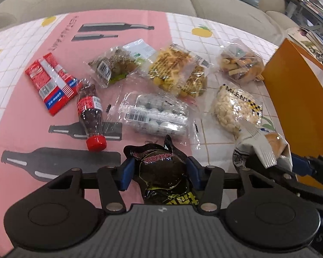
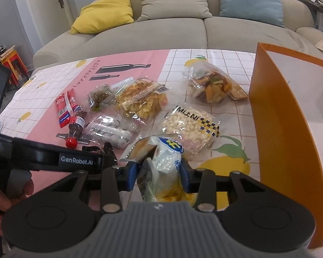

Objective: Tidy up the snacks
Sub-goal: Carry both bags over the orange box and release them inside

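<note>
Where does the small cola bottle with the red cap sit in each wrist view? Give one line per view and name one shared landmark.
Left wrist view: cola bottle lies left of centre, red cap pointing toward the camera, just right of the red packet.
Right wrist view: cola bottle lies far left, mid-height, beside the same red packet.
Shared landmark: the orange box stands at the right edge in both.

Pink-and-white gridded tablecloth (image 2: 53,81) (lemon prints), orange box (image 2: 280,129)

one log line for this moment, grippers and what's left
left gripper: shut on black packet | right gripper: shut on white bun bag | orange box: nearby | other snacks: on table
</note>
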`<state>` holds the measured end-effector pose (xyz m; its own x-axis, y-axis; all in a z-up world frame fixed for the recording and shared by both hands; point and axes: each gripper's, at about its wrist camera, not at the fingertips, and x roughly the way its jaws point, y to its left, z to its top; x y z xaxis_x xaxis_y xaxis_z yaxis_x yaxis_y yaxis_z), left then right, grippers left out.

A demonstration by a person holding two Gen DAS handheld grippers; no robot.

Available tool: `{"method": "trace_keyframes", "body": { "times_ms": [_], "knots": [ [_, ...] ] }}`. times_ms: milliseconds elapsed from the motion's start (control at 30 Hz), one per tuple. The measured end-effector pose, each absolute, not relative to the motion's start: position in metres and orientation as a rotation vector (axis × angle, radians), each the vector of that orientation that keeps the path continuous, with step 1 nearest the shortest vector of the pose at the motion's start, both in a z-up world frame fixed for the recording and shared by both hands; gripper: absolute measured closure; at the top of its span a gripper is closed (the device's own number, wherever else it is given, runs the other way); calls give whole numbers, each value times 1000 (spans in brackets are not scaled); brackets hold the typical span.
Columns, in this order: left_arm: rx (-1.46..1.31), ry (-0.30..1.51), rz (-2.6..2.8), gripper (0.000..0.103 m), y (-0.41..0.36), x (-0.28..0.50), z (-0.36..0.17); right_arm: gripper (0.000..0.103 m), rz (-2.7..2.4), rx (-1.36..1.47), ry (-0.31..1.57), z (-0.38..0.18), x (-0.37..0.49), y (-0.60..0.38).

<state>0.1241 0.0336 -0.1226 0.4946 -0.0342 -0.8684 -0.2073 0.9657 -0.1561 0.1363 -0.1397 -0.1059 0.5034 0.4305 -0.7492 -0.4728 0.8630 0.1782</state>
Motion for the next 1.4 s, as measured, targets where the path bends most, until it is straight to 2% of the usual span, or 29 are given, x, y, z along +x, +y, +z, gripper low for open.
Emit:
{"method": "trace_keyframes", "body": {
  "times_ms": [267, 500, 767, 933, 967, 1000, 1033, 1333, 1367, 1400],
  "knots": [
    [-288, 982, 84, 45, 40, 102, -102, 65, 543, -18, 884, -98, 135, -142],
    [-305, 882, 27, 45, 38, 88, -45, 65, 559, 0, 821, -66, 123, -147],
    [-265, 802, -171, 46, -11, 108, 20, 65, 515, 104, 792, -3, 135, -206],
    [-214, 806, -341, 47, -64, 136, 42, 65, 461, 130, 819, 30, 153, -265],
    [-203, 817, -376, 50, -74, 143, 42, 65, 459, 136, 844, 32, 159, -278],
    [-188, 830, -411, 61, -86, 150, 42, 65, 449, 145, 868, 33, 164, -289],
    [-176, 854, -441, 64, -98, 160, 40, 65, 436, 153, 898, 31, 171, -303],
    [-64, 1035, -566, 70, -182, 214, -7, 65, 340, 218, 1098, -16, 220, -377],
    [-49, 1052, -567, 77, -186, 214, -12, 65, 338, 216, 1109, -21, 224, -380],
    [-21, 1076, -573, 96, -192, 217, -19, 65, 328, 204, 1122, -27, 227, -381]
  ]
}}
